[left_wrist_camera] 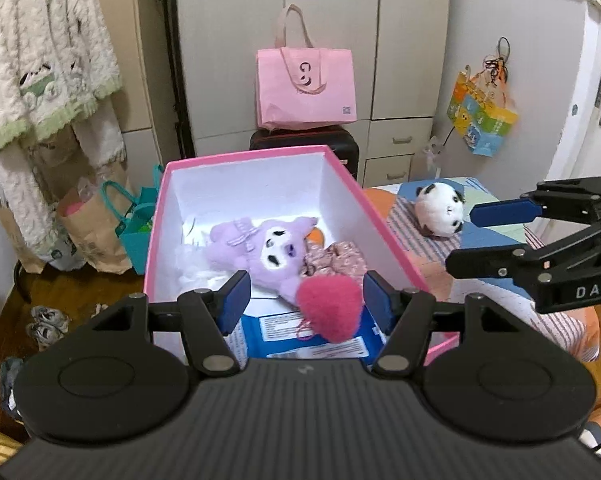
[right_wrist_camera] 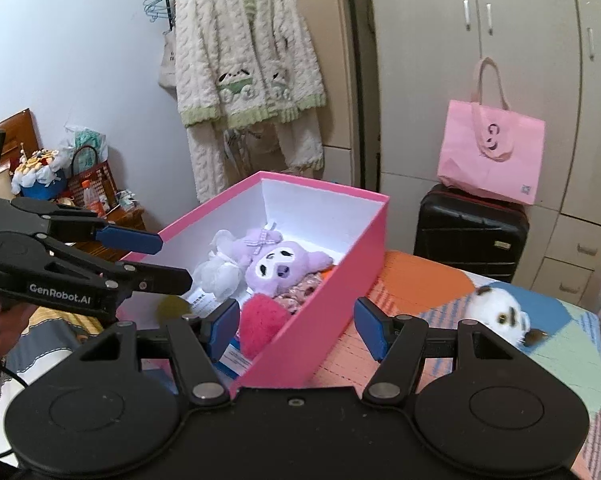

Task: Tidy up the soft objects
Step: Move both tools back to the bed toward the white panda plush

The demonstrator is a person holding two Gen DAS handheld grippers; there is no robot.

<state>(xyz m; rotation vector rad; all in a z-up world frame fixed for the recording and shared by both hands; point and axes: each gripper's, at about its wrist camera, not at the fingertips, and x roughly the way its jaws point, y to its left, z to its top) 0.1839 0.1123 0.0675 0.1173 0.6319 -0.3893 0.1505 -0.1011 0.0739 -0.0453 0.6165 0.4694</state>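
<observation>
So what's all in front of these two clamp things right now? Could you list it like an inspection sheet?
Surface: patchwork bedcover.
Job's things: pink box holding a purple plush, pink pompom and floral fabric piece; panda plush outside on the cover.
Clutter: blue packets in the box.
Grippers: left gripper and right gripper both open, holding nothing.
Cables: nothing seen.
Surroundings: wardrobe, pink tote on a black suitcase, hanging robe.

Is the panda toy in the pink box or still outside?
Outside. The panda lies on the patchwork cover to the right of the box; only the purple plush and pink pompom show inside.
</observation>
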